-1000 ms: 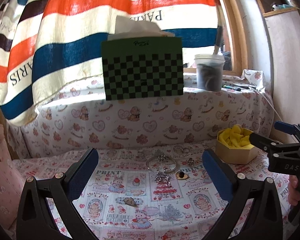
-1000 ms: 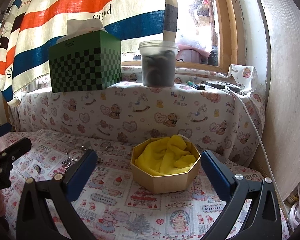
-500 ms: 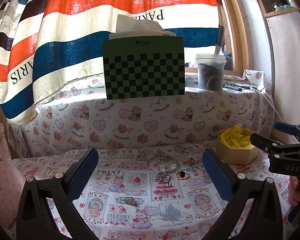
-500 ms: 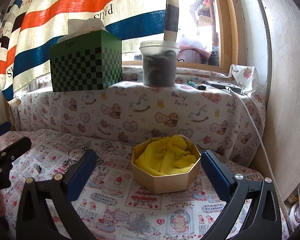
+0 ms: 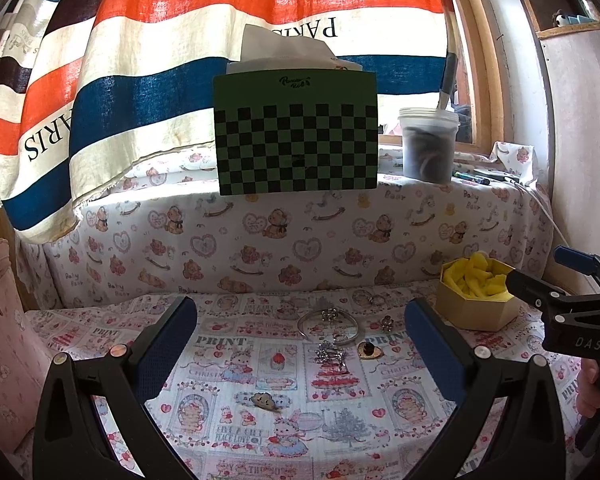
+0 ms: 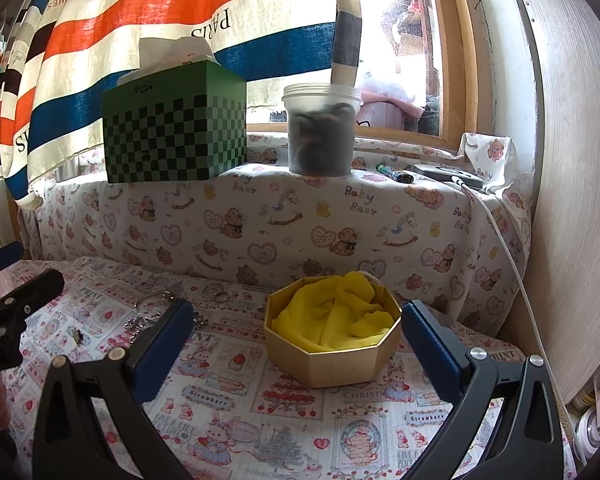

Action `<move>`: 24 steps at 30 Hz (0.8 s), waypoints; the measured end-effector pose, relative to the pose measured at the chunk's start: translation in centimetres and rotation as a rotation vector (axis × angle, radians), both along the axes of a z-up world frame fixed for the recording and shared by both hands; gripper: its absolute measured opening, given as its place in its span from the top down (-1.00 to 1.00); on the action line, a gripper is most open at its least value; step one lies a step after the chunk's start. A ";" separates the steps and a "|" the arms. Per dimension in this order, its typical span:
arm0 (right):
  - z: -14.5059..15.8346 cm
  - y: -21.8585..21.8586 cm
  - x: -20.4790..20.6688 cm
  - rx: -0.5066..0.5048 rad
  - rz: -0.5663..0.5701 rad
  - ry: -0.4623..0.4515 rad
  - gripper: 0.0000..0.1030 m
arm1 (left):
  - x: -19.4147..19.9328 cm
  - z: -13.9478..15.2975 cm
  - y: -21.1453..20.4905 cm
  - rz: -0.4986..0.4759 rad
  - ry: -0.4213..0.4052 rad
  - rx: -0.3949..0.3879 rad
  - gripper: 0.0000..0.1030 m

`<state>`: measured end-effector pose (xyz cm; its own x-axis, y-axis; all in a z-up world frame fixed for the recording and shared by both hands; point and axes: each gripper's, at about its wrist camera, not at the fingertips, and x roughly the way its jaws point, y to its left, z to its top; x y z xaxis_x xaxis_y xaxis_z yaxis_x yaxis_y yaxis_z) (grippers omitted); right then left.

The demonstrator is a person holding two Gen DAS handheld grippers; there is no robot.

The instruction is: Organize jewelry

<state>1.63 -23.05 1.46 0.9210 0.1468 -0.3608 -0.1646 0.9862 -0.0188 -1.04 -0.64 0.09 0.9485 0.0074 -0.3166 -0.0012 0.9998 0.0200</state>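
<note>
Hovering level, left hand-held gripper [image 5: 300, 344] agape

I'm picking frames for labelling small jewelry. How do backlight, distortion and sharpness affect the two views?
Left wrist view: the window behind the striped curtain backlights the scene, leaving the checkered box face dark; the bracelet stays sharp. Right wrist view: window glare washes out the glass above the plastic jar; fisheye bends the window frame, and the jewelry looks tiny.

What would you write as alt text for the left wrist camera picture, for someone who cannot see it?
An open left gripper points at small jewelry scattered on a cartoon-print cloth: a silver bangle, a sparkly piece and a brooch. To the right stands a gold octagonal box lined with yellow fabric, beside the open right gripper. Behind, a green checkered tissue box sits on a ledge.
</note>
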 end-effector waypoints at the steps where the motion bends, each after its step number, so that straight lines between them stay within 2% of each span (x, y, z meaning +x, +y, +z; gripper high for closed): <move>1: 0.0 0.0 0.0 -0.001 0.001 0.000 -1.00 | 0.0 0.0 0.0 0.001 0.001 -0.001 -1.00; 24: 0.0 0.2 0.0 -0.008 0.009 0.001 -1.00 | 0.0 0.1 -0.2 -0.003 -0.007 0.004 -1.00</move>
<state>1.61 -22.82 1.49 0.9195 0.1519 -0.3625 -0.1732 0.9845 -0.0268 -1.06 -0.86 0.22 0.9508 0.0061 -0.3097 0.0013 0.9997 0.0239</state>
